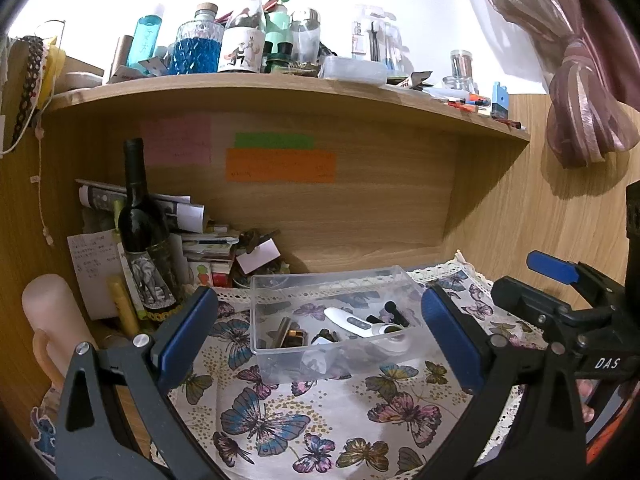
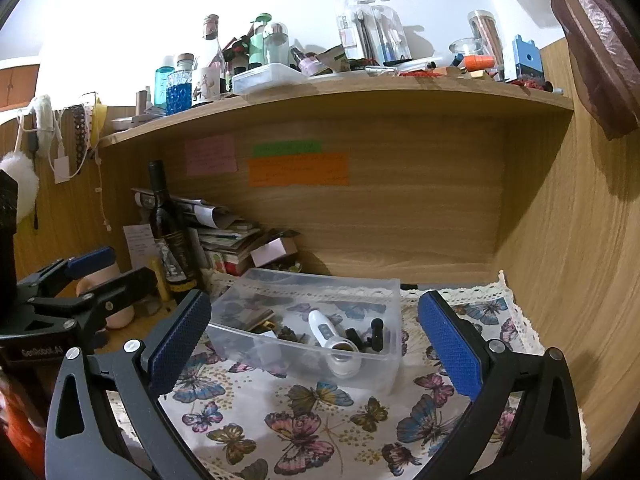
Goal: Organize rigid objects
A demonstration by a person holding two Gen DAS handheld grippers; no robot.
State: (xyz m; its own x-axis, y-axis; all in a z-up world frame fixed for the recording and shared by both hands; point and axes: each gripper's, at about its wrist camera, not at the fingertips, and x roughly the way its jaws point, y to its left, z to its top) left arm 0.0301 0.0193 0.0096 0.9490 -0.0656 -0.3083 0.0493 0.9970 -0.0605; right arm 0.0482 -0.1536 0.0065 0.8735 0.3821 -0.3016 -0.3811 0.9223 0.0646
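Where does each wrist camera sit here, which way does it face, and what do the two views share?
Left wrist: on the left gripper, facing the clear plastic bin between its own open blue-padded fingers; the right gripper shows at the right edge.
Right wrist: on the right gripper, facing the same bin from further right; the left gripper shows at the left edge.
Shared: the bin, butterfly cloth, dark wine bottle, cluttered shelf.
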